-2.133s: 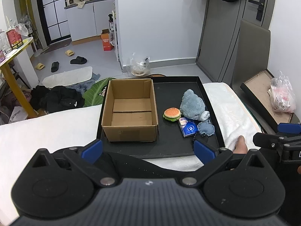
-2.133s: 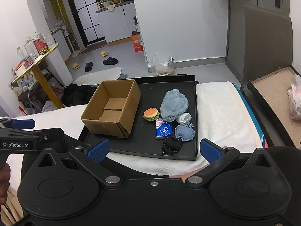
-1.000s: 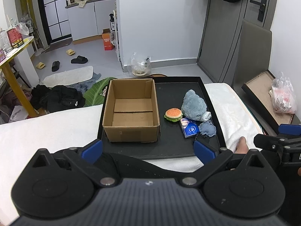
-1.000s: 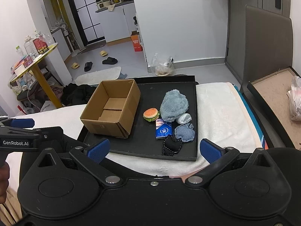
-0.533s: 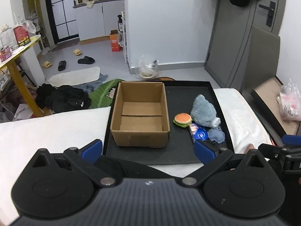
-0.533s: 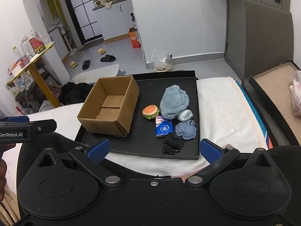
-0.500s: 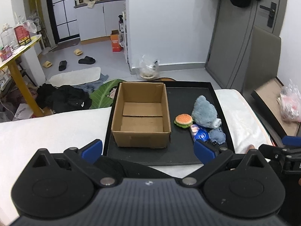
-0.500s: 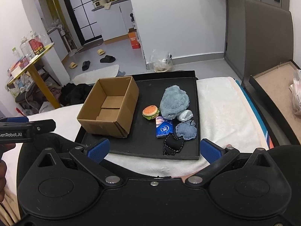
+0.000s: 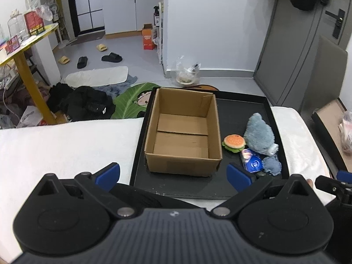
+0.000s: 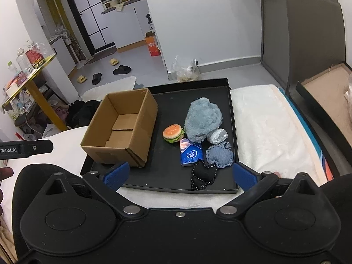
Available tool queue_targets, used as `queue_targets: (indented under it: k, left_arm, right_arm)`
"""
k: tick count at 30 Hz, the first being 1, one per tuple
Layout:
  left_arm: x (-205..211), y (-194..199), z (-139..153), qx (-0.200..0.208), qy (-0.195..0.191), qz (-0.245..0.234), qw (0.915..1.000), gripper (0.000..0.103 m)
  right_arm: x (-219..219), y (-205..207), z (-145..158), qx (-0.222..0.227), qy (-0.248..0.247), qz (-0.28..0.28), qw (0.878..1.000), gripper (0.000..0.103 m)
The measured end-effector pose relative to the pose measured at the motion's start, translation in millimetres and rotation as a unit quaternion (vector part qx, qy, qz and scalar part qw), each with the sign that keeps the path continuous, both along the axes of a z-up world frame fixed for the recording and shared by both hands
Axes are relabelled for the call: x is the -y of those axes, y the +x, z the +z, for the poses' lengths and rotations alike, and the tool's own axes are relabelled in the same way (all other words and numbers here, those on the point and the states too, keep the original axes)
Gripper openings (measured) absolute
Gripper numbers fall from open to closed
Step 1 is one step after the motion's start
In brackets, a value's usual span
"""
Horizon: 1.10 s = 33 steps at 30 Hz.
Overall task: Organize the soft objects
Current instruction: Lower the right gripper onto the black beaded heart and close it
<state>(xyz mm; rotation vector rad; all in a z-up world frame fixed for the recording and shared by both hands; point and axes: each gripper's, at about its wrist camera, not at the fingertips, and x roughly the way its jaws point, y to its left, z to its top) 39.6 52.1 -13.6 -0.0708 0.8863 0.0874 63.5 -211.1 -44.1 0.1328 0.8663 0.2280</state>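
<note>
1. A white blanket [image 10: 270,118] covers the surface beneath both grippers; beyond it lie a grey floor, scattered slippers [image 9: 111,57] and a yellow table [image 9: 26,41].
2. The left gripper [image 9: 172,173] has its blue fingers [image 9: 107,173] spread wide, holding and touching nothing.
3. The right gripper [image 10: 179,173] has its jaws wide but closing, with nothing gripped; the black heart pouch [image 10: 203,175] lies just ahead between the fingertips.
4. The black tray [image 10: 233,132] ahead holds an empty cardboard box [image 10: 123,129] on the left.
5. Right of the box lie a denim heart [image 10: 220,155], blue tissue pack [image 10: 190,153], burger toy [image 10: 173,133], silver wad [image 10: 217,136], and farthest a grey plush [image 10: 203,116].
</note>
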Motion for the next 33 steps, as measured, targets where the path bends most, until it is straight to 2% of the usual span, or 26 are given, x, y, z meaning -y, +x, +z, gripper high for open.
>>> queue_targets:
  k: [5, 18, 26, 33]
  left_arm:
    - [-12.5, 15.1, -13.5, -0.015, -0.003, 0.013, 0.9998, 0.102]
    - [-33.8, 44.5, -43.9, -0.032, -0.009, 0.033, 0.9989, 0.100]
    - [-46.2, 67.4, -60.3, -0.035, 0.002, 0.040, 0.9986, 0.089]
    - [-57.5, 81.8, -78.2, -0.052, -0.006, 0.052, 0.9973, 0.073]
  right_arm:
    - [2.0, 11.2, -15.5, -0.028, 0.014, 0.001, 1.000, 0.087]
    - [0.8, 48.7, -51.8, -0.077, 0.025, -0.019, 0.997, 0.076]
    - [1.8, 75.8, -73.6, -0.097, 0.030, -0.042, 0.994, 0.069]
    - [-1.6, 92.7, -98.6, -0.124, 0.026, -0.051, 0.991, 0.066]
